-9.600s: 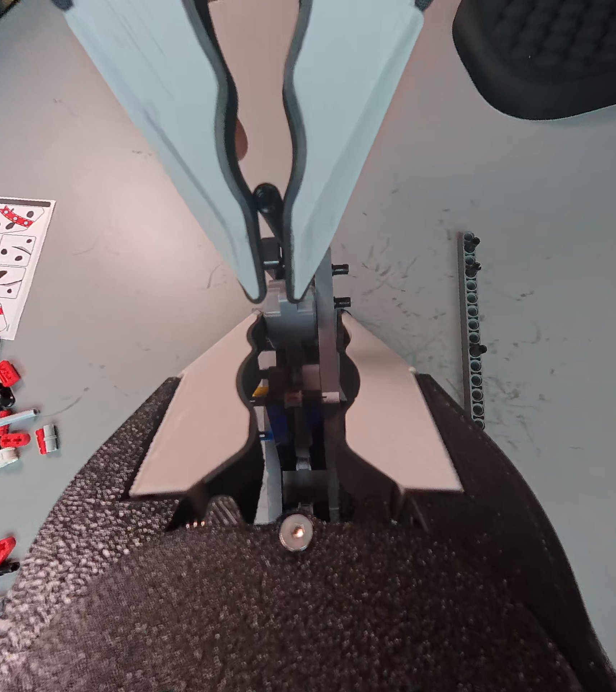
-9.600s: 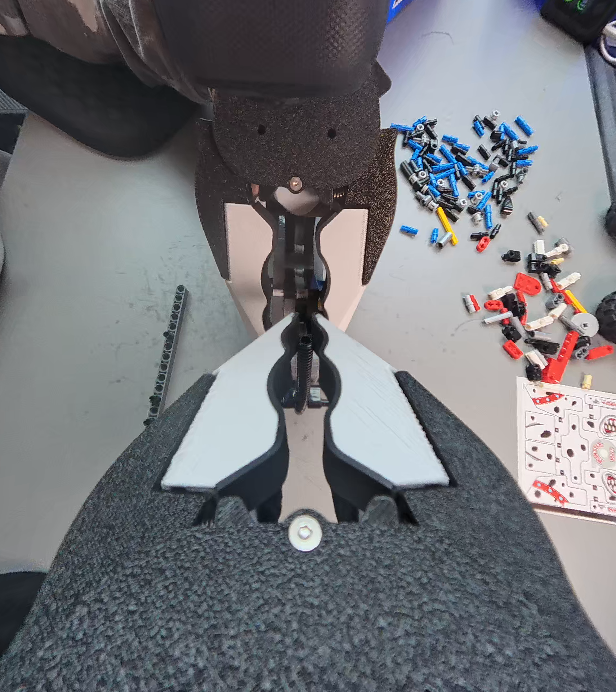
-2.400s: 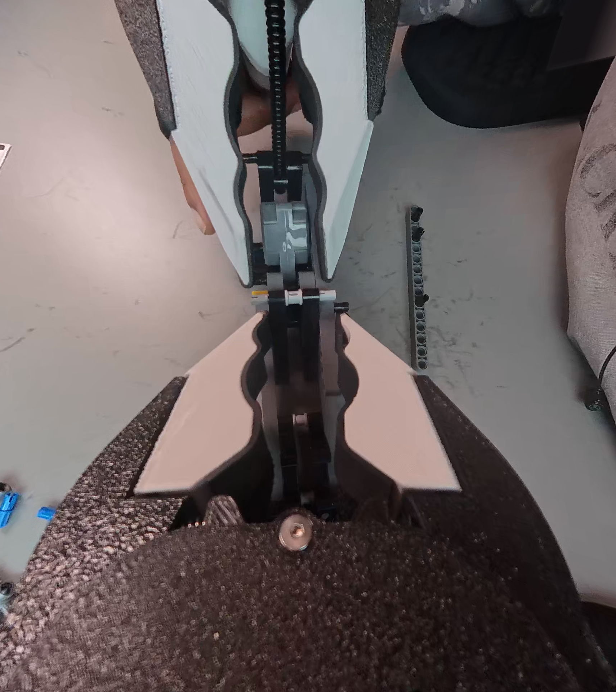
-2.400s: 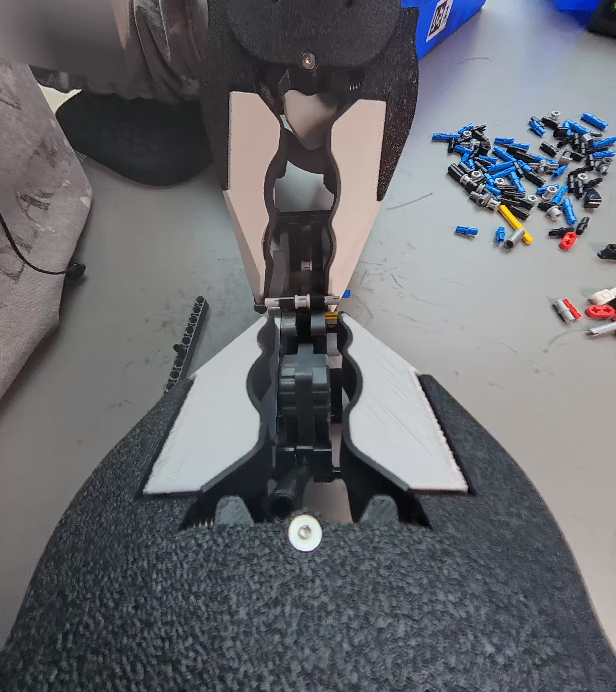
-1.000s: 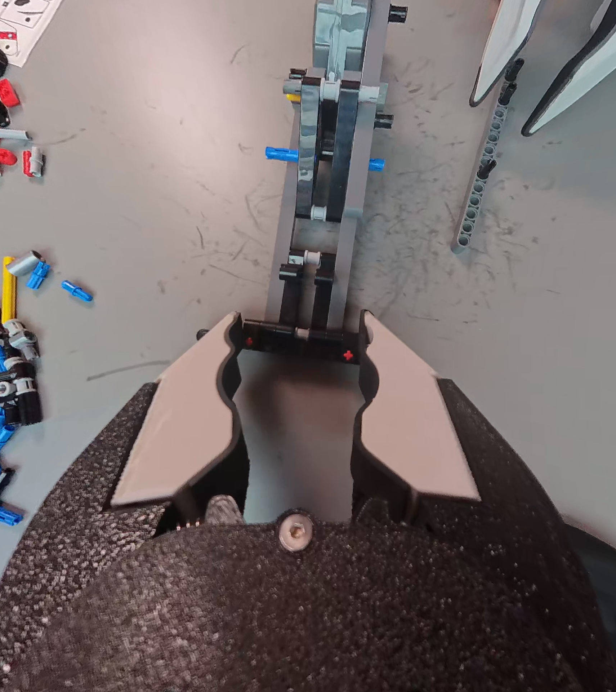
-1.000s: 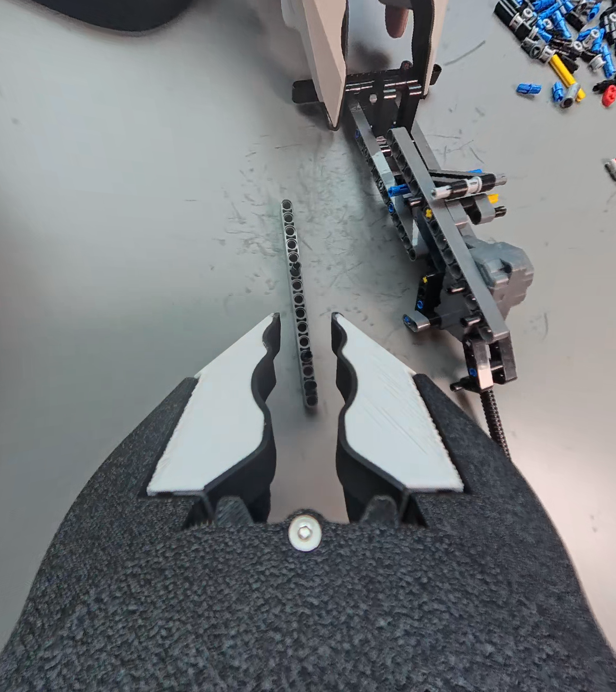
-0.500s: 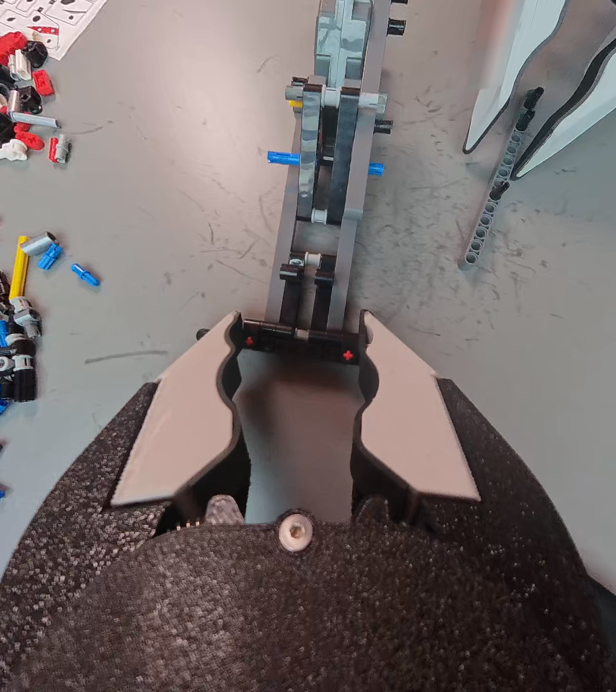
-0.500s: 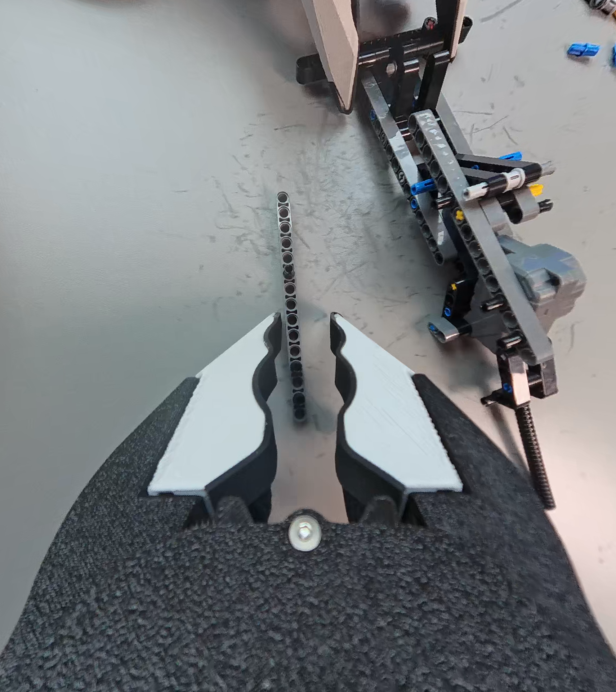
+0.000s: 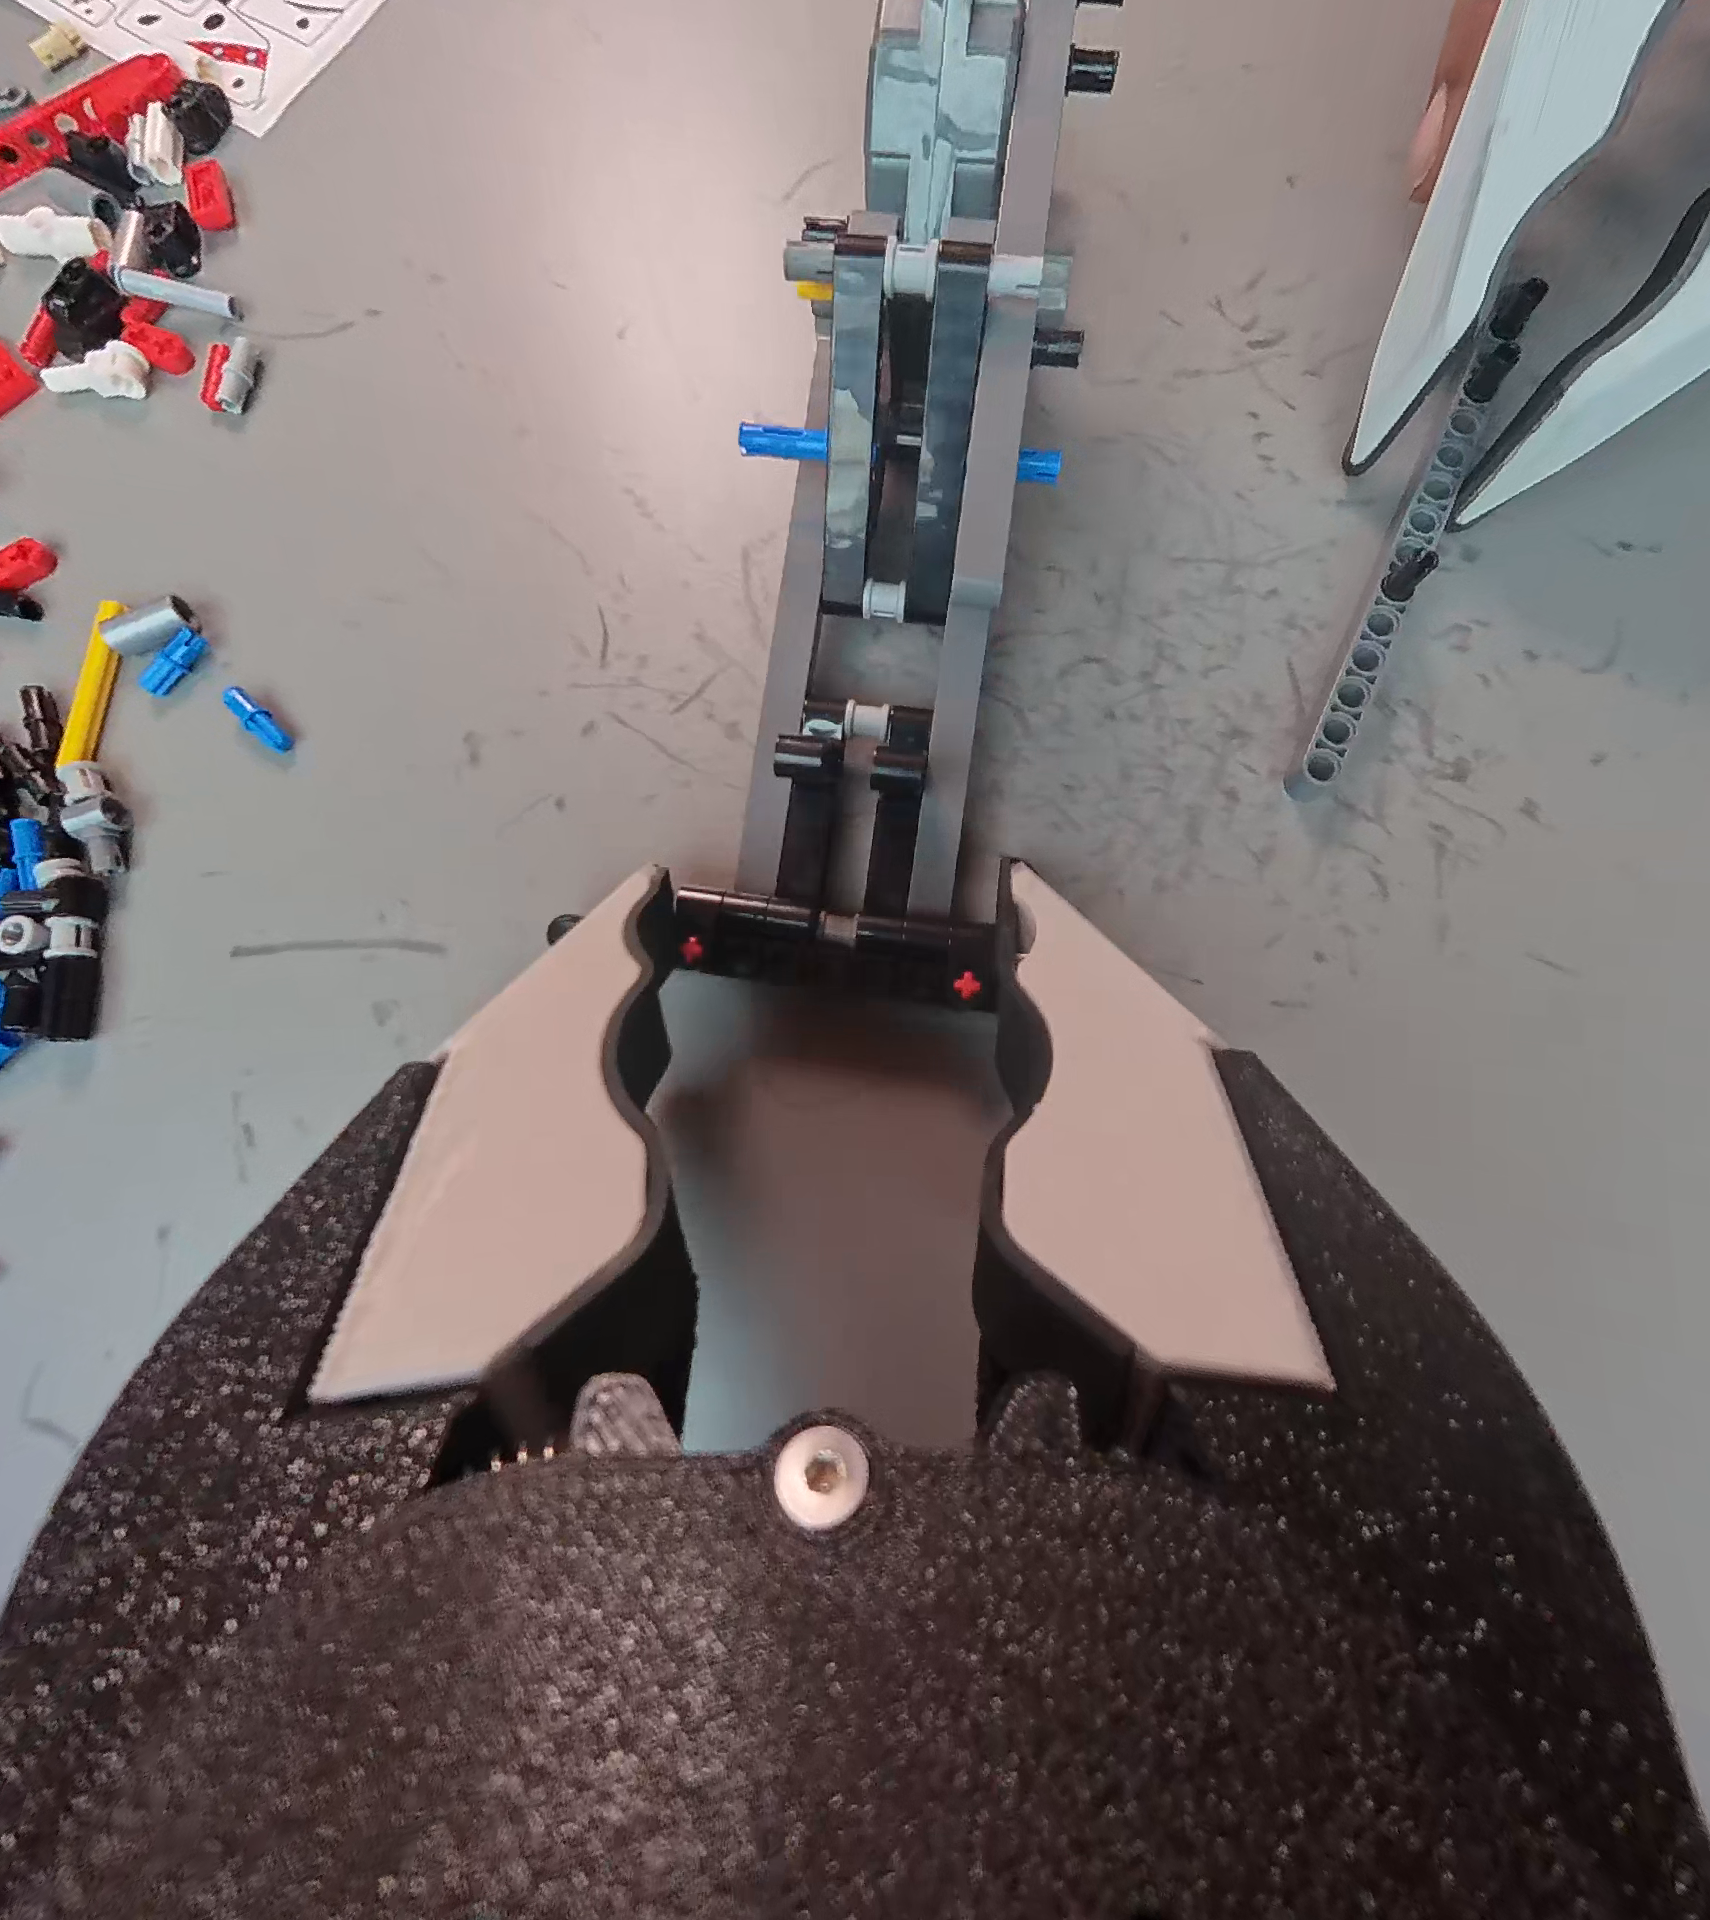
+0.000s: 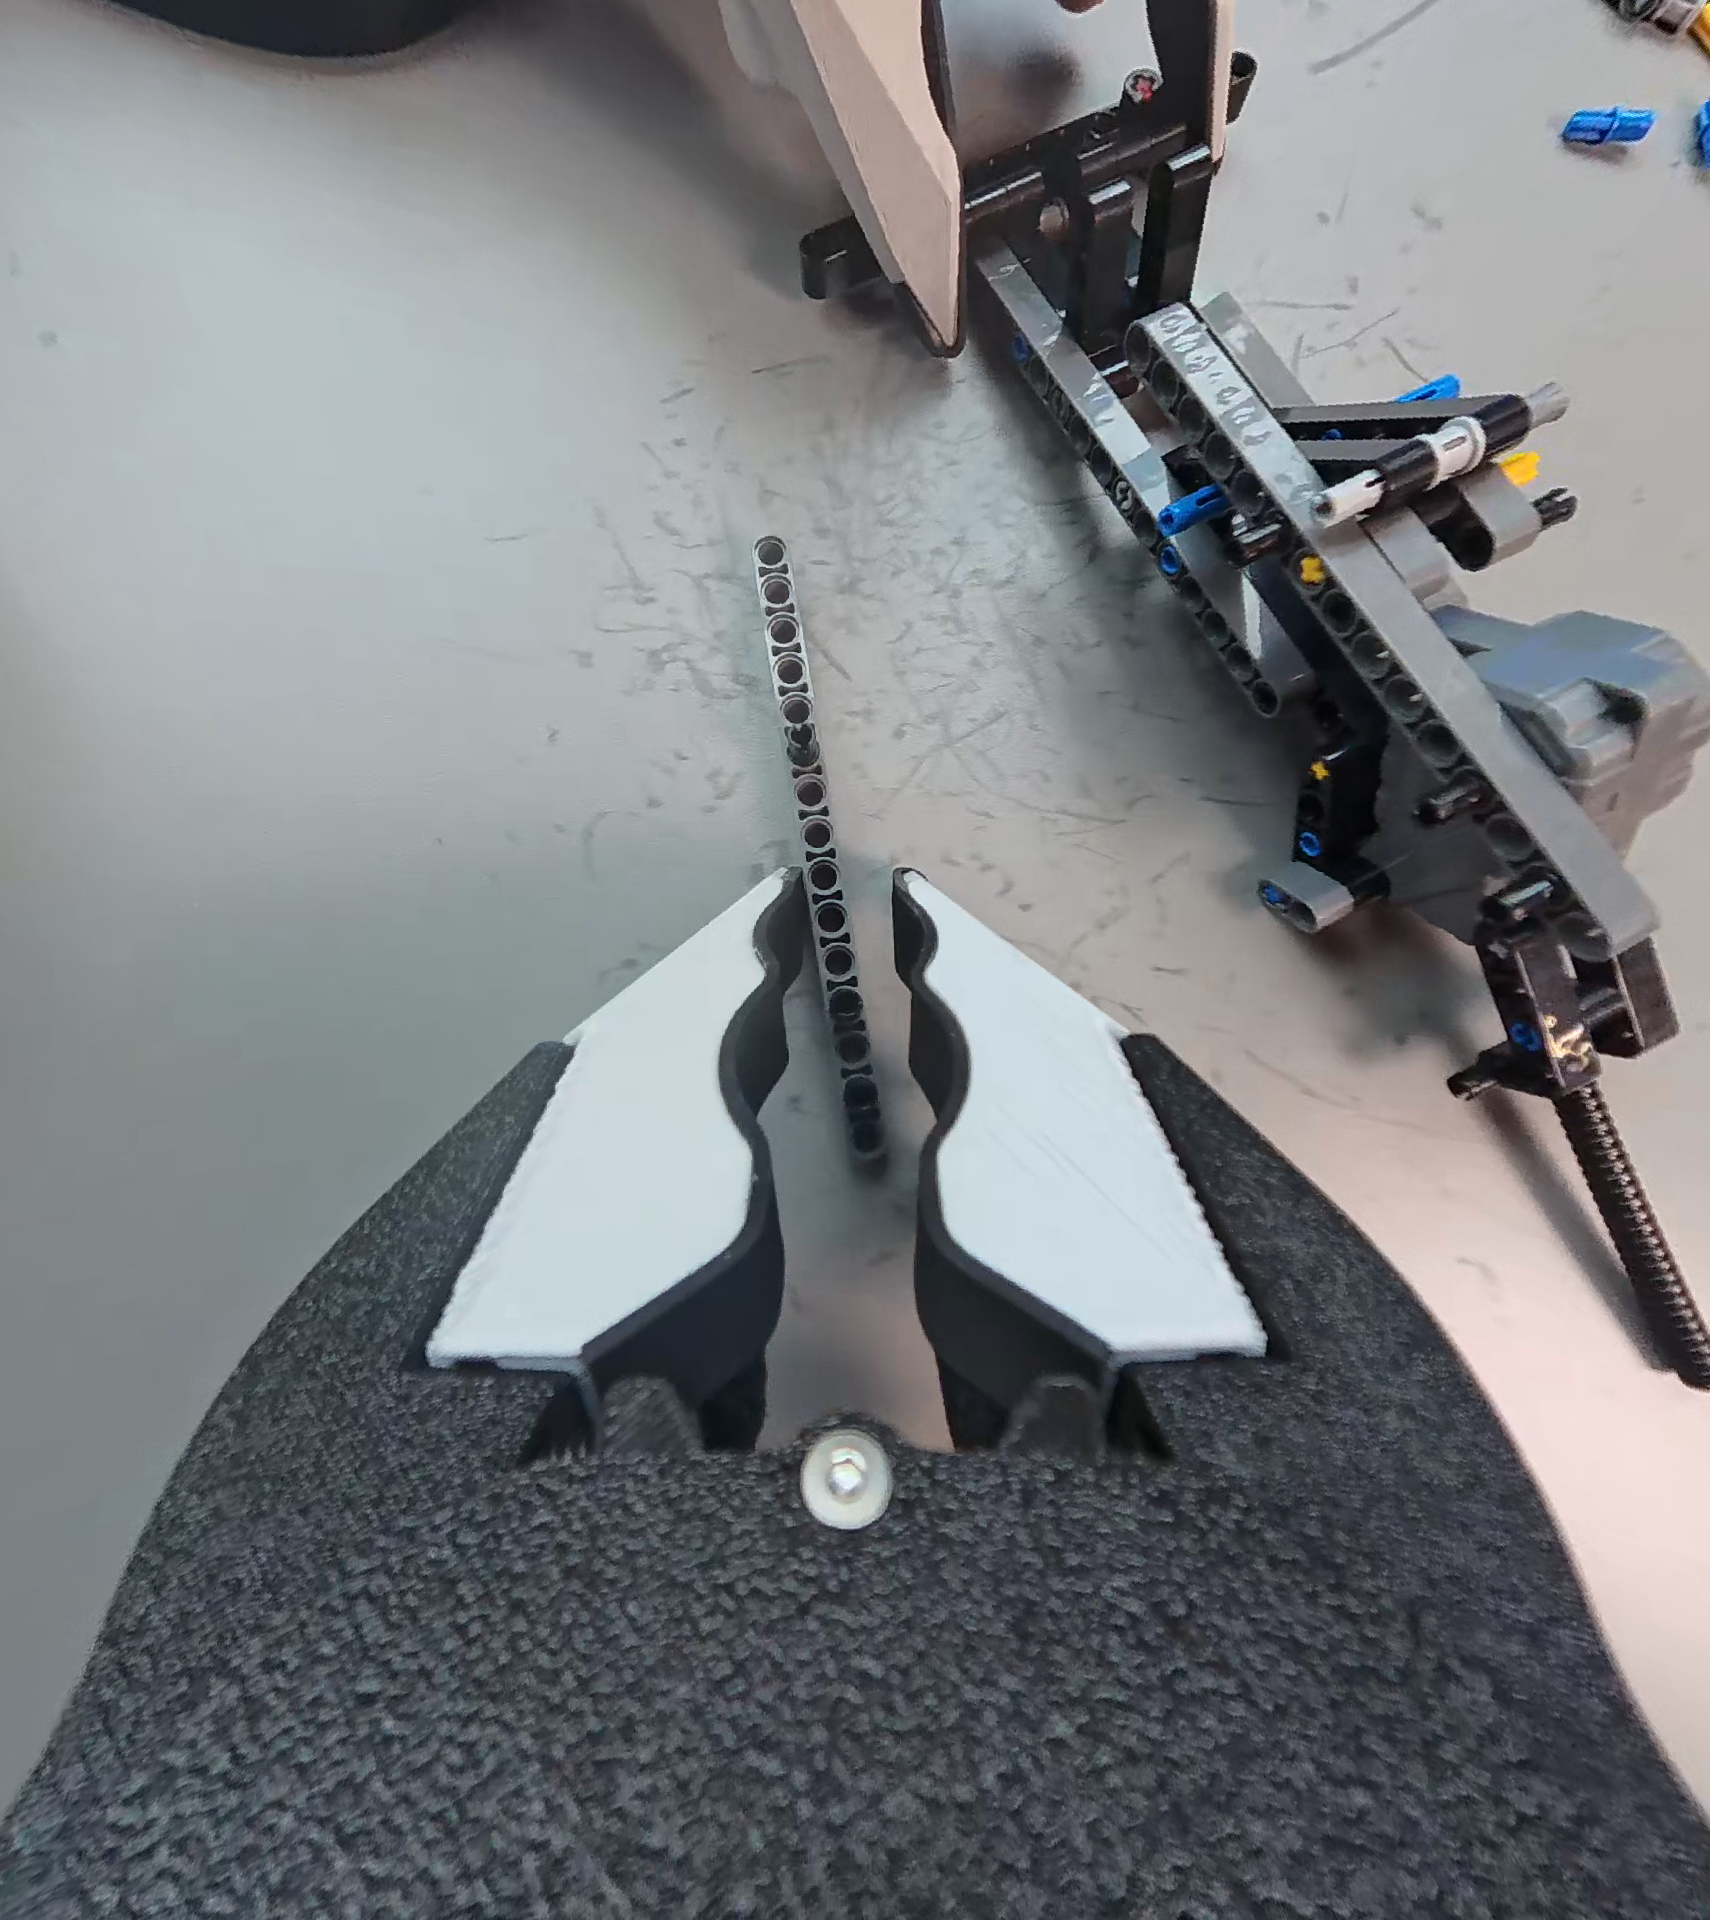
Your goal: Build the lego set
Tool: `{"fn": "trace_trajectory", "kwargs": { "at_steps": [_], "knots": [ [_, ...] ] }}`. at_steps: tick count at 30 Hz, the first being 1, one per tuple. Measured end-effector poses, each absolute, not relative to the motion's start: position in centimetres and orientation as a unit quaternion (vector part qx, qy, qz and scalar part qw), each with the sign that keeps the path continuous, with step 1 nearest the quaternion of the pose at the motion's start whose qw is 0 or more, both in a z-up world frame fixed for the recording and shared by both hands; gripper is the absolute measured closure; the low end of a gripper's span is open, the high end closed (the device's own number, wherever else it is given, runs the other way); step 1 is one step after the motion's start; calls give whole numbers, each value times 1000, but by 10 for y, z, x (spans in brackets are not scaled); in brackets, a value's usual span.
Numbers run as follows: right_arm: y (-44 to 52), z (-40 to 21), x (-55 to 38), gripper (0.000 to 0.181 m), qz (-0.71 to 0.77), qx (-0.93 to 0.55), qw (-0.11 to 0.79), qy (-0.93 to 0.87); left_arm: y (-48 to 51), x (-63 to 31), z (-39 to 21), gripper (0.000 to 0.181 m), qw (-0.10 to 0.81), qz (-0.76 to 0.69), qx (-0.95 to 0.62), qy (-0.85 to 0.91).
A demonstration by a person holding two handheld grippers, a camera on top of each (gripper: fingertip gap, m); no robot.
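Right now you have two grippers on one grey, scuffed tabletop (image 9: 1557, 1039), and two built Lego things to work with. Your left gripper (image 9: 838, 894), with its two pale flat plastic fingers set in a rough black foam-textured body, is pinching the black cross-beam at the near end of the long grey-and-black Technic chassis assembly (image 9: 918, 499); each fingertip presses one end of that beam, so the fingers stand fairly wide. That assembly lies flat on the table and carries two blue pins sticking out of its sides, one blocky grey motor-like unit at its far end, and, seen from the right wrist view, one black threaded rod (image 10: 1630, 1226) poking from it. Just to the right of the assembly lies one slim dark-grey beam with a row of round holes (image 10: 815, 821), with a few black pins along it. Your right gripper (image 10: 843, 878) straddles the near half of this beam with its two white wavy-edged fingers spread apart on either side; whether either touches it I cannot tell. To the left of the assembly sits a loose scatter of small pieces (image 9: 9, 894) in blue, black, red, white and grey, too many to count, with one yellow axle (image 9: 90, 681) among them.
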State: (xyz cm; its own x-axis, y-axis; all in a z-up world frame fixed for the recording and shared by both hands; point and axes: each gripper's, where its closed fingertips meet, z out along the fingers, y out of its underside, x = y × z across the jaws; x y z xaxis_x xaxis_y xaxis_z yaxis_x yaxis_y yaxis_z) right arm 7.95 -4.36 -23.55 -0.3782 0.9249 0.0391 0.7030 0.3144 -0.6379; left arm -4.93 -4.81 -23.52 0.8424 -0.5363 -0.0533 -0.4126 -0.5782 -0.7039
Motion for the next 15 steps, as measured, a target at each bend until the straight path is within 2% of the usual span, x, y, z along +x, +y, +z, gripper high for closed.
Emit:
{"fn": "trace_trajectory", "kwargs": {
  "at_steps": [15],
  "knots": [
    [-31, -235, 82, 172, 269, -518, 220, -781, -35, -47, -234, 118, 357, -23, -901, 247]
  ]
}}
